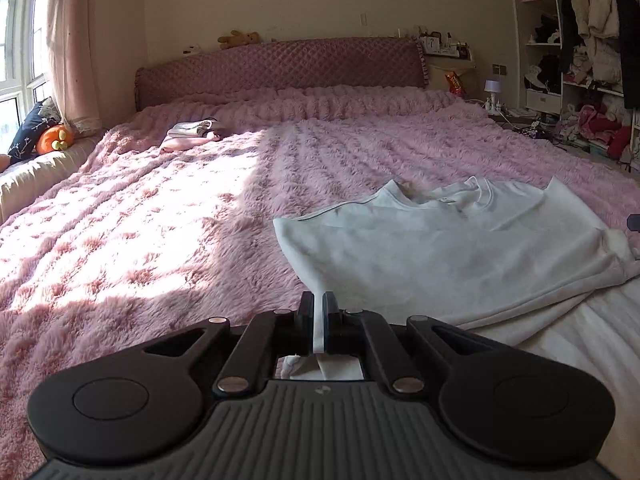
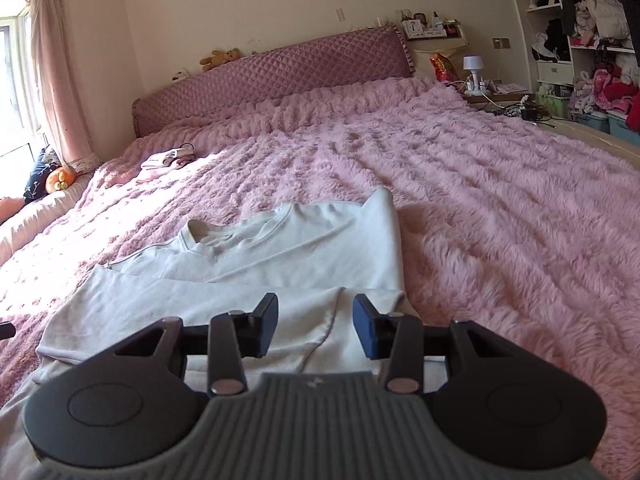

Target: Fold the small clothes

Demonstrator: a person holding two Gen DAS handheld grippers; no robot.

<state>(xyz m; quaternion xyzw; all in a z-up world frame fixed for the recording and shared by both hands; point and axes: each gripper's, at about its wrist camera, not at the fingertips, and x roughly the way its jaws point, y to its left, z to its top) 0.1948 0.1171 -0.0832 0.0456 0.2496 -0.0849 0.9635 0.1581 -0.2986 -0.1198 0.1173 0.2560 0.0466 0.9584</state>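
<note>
White sweatshirt [image 1: 460, 240] spread on the near part of the fluffy pink blanket [image 1: 160, 208], neckline toward the headboard, one side folded over itself into a flat panel with a straight edge. Left gripper [image 1: 319, 312] clamped tight on a gathered corner of that sweatshirt, a strip of white cloth pinched between the dark pads and running back toward the camera. Right gripper [image 2: 316, 320] spread wide just above the sweatshirt's [image 2: 280, 264] near edge, blue pads apart, nothing between them, a seam of the cloth lying in the gap below. Small stack of folded clothes [image 1: 194, 130] far off near the pillow ridge on the sunlit left side, white piece on top of pink. Quilted mauve headboard [image 1: 280, 64] behind, a brown teddy bear [image 1: 239, 39] lying on its top edge. Orange plush toy [image 1: 54, 138] and a dark patterned cushion by the window ledge, beside the pink curtain [image 1: 72, 40]. Open white shelving unit [image 1: 540, 40] at the right wall, compartments stuffed with loose dark, white and pink garments; coats [image 1: 596, 20] hanging on a rail alongside; heaps of red and pink clothing on the lowest level. Teal plastic bins [image 2: 608, 122] at the foot of the shelves in the right wrist view, contents not visible. Bedside table with a small white lamp [image 2: 472, 66] and tangled cables.
</note>
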